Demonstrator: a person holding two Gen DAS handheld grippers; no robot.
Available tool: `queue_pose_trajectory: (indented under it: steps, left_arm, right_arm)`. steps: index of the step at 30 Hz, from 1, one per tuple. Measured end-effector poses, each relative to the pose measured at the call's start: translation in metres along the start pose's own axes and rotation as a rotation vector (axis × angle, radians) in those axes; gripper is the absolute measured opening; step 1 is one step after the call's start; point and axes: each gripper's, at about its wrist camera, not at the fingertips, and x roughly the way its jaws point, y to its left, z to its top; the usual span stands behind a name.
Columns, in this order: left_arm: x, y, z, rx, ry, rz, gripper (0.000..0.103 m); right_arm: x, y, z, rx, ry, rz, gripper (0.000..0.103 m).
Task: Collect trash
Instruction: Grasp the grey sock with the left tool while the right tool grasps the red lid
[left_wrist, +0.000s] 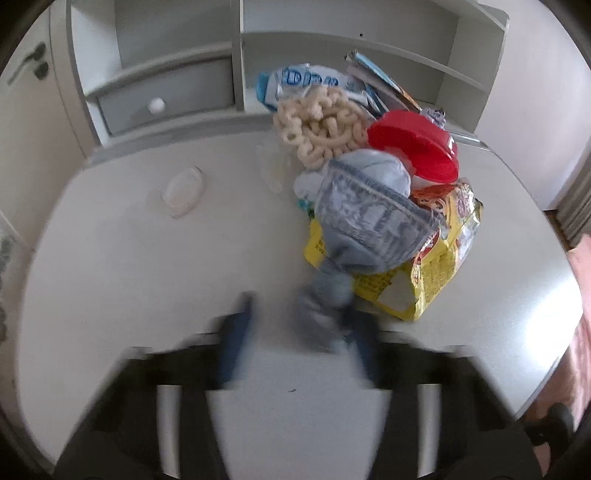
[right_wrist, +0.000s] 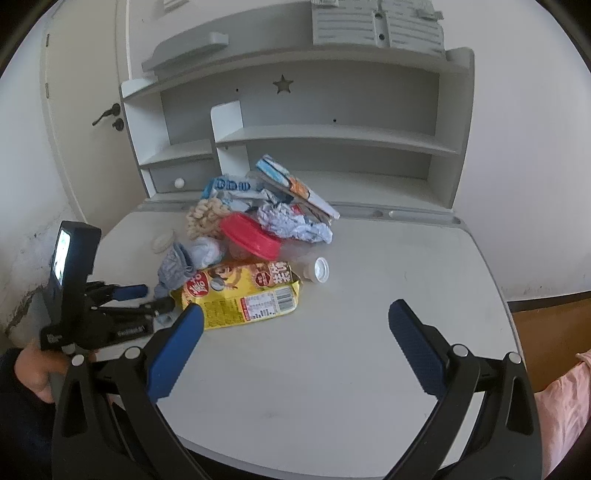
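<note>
Trash pile (right_wrist: 255, 243): heaped on the white desk (right_wrist: 369, 332), in front of the shelf unit (right_wrist: 325, 133).
Yellow snack bag (right_wrist: 243, 295): nearest edge of the pile, lying flat.
Red lid (right_wrist: 251, 234): tilted, mid-pile.
Grey-blue cloth (left_wrist: 365, 221): draped over the bag, tail reaching down to the left gripper (left_wrist: 295, 328).
Left gripper: blurred; fingers (left_wrist: 240, 325) apart, possibly touching the tail.
Right gripper (right_wrist: 295, 328): fingers spread wide, pinching nothing, near the bag.
</note>
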Motion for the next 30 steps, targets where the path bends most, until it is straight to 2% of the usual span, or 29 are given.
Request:
queue_pose_trajectory:
  steps: [2, 4, 9, 11, 16, 17, 18, 19, 25, 30]
  left_arm:
    - [-0.007, 0.006, -0.002, -0.004, -0.013, -0.015, 0.015]
    - [-0.015, 0.008, -0.003, 0.015, -0.037, 0.003, 0.013]
    - [-0.037, 0.019, -0.003, 0.003, -0.065, -0.004, 0.013]
    - [-0.043, 0.019, -0.002, 0.006, -0.083, -0.004, 0.013]
    - [-0.053, 0.025, -0.002, -0.002, -0.098, -0.025, 0.013]
    - [-0.055, 0.026, -0.001, -0.006, -0.102, -0.027, 0.013]
    - [-0.057, 0.027, -0.001, -0.01, -0.106, -0.027, 0.013]
    - [-0.058, 0.029, -0.002, -0.015, -0.111, -0.026, 0.013]
    - [-0.067, 0.025, -0.001, -0.034, -0.14, -0.015, 0.013]
    - [-0.08, 0.007, 0.004, -0.017, -0.169, -0.018, 0.013]
  right_arm:
    - [0.011, 0.005, 0.001, -0.029, 0.008, 0.016, 0.097]
    - [0.032, 0.014, 0.01, -0.083, 0.028, 0.001, 0.095]
    - [0.084, 0.025, 0.037, -0.171, 0.064, -0.017, 0.08]
    - [0.106, 0.031, 0.047, -0.226, 0.077, -0.065, 0.074]
    - [0.141, 0.046, 0.055, -0.289, 0.137, -0.108, 0.048]
    - [0.142, 0.048, 0.056, -0.292, 0.14, -0.108, 0.029]
    - [0.142, 0.05, 0.058, -0.292, 0.13, -0.126, 0.019]
    - [0.139, 0.05, 0.061, -0.286, 0.115, -0.132, 0.015]
    - [0.093, 0.038, 0.086, -0.145, -0.04, -0.087, 0.013]
    - [0.048, 0.012, 0.09, -0.022, -0.118, -0.029, 0.013]
